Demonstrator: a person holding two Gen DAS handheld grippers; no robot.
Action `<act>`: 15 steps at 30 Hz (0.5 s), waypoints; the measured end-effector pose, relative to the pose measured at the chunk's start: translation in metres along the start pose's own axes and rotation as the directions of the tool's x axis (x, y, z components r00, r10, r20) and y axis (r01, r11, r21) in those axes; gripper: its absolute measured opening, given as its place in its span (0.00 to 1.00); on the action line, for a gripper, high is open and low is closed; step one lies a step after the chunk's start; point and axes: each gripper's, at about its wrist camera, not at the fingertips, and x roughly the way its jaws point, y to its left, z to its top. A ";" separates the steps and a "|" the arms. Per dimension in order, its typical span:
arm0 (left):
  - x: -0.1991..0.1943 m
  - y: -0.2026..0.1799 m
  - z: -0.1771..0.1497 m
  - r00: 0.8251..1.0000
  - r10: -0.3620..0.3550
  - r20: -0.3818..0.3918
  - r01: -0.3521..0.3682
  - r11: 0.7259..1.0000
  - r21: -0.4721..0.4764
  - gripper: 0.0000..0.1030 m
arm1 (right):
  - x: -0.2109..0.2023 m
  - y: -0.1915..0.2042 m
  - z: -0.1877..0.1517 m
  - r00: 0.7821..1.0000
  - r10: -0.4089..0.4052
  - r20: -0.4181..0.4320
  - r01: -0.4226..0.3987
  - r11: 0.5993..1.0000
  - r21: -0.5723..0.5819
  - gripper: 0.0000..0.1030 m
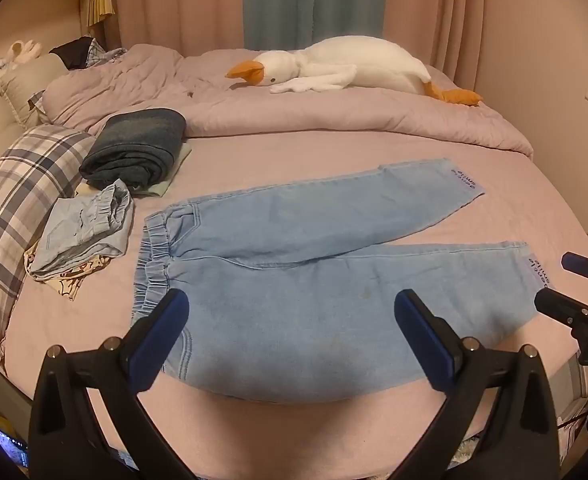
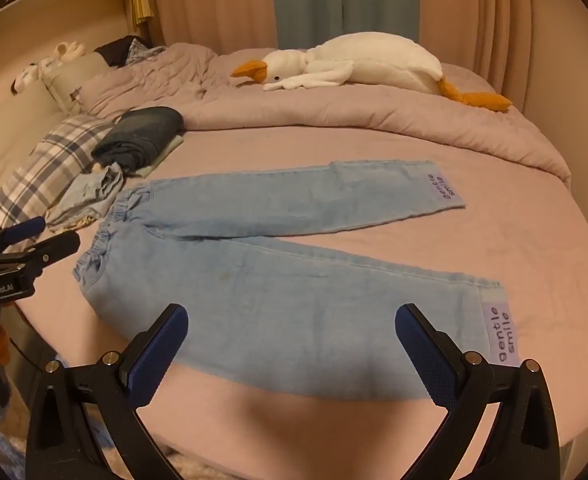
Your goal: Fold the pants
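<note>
The pants point(image 1: 306, 280) lie flat on the bed point(image 1: 294, 148), waistband to the left and both legs running to the right, the two legs spread apart in a narrow V with pink sheet showing between the cuffs. Nothing is folded yet. The left claw point(image 1: 291, 330) hangs over the near leg close to the waistband end, its jaws wide apart and holding nothing. The right claw point(image 2: 291, 338) hangs over the same near leg toward the cuff, likewise wide apart and empty.

The likely first step is laying one leg over the other, and several things could spoil it. The denim looks soft and limp, so a claw that pinches only the top layer would probably lift one sheet of cloth and leave the rest dragging, giving a twisted fold. A bite taken too deep could catch the pink sheet as well and pull it up with the pants. Because the legs splay, carrying the near leg straight across may leave the cuffs and their labels point(image 2: 504, 334) out of line. If the two claws lift unevenly, the middle could sag and crease. To the left, the small pile of folded clothes point(image 1: 89, 236) lies just beside the waistband, so a wide swing there may knock it.
</note>
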 end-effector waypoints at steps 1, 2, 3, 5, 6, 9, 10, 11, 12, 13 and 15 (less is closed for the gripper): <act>-0.009 0.001 -0.006 1.000 -0.004 0.000 0.004 1.000 0.008 1.00 | 0.000 0.000 0.000 1.000 0.001 0.000 -0.001 1.000 0.000 1.00; -0.014 0.003 -0.008 1.000 -0.008 -0.002 0.008 1.000 0.013 1.00 | 0.000 0.000 0.000 1.000 0.002 0.000 -0.002 1.000 -0.001 1.00; -0.016 0.001 -0.009 1.000 -0.008 -0.003 0.008 1.000 0.016 1.00 | 0.000 0.000 0.000 1.000 0.000 0.000 0.000 1.000 -0.001 1.00; -0.019 0.001 -0.010 1.000 -0.009 -0.006 0.009 1.000 0.019 1.00 | -0.001 0.000 0.000 1.000 0.001 0.001 -0.001 1.000 0.000 1.00; -0.021 0.000 -0.012 1.000 -0.011 -0.008 0.011 1.000 0.023 1.00 | -0.001 0.000 0.000 1.000 0.001 0.002 -0.001 1.000 0.000 1.00; -0.025 0.000 -0.012 1.000 -0.011 -0.012 0.011 1.000 0.028 1.00 | -0.001 0.000 -0.001 1.000 -0.001 0.003 0.001 1.000 0.002 1.00; -0.026 0.001 -0.013 1.000 -0.010 -0.013 0.011 1.000 0.029 1.00 | -0.003 0.001 0.002 1.000 -0.001 0.003 0.001 1.000 0.003 1.00; -0.027 -0.002 -0.013 1.000 -0.009 -0.017 0.009 0.999 0.031 1.00 | -0.001 -0.001 -0.001 1.000 -0.002 -0.003 0.002 1.000 0.002 1.00; -0.029 -0.003 -0.014 1.000 -0.009 -0.018 0.009 0.999 0.033 1.00 | -0.001 -0.001 -0.001 1.000 -0.003 -0.004 0.003 1.000 0.002 1.00; -0.030 -0.003 -0.014 1.000 -0.008 -0.019 0.008 0.999 0.033 1.00 | -0.002 -0.001 0.000 1.000 -0.005 -0.002 0.005 1.000 -0.001 1.00; -0.033 -0.003 -0.015 1.000 -0.008 -0.021 0.008 0.999 0.035 1.00 | -0.001 -0.001 0.000 1.000 -0.005 -0.002 0.005 1.000 -0.001 1.00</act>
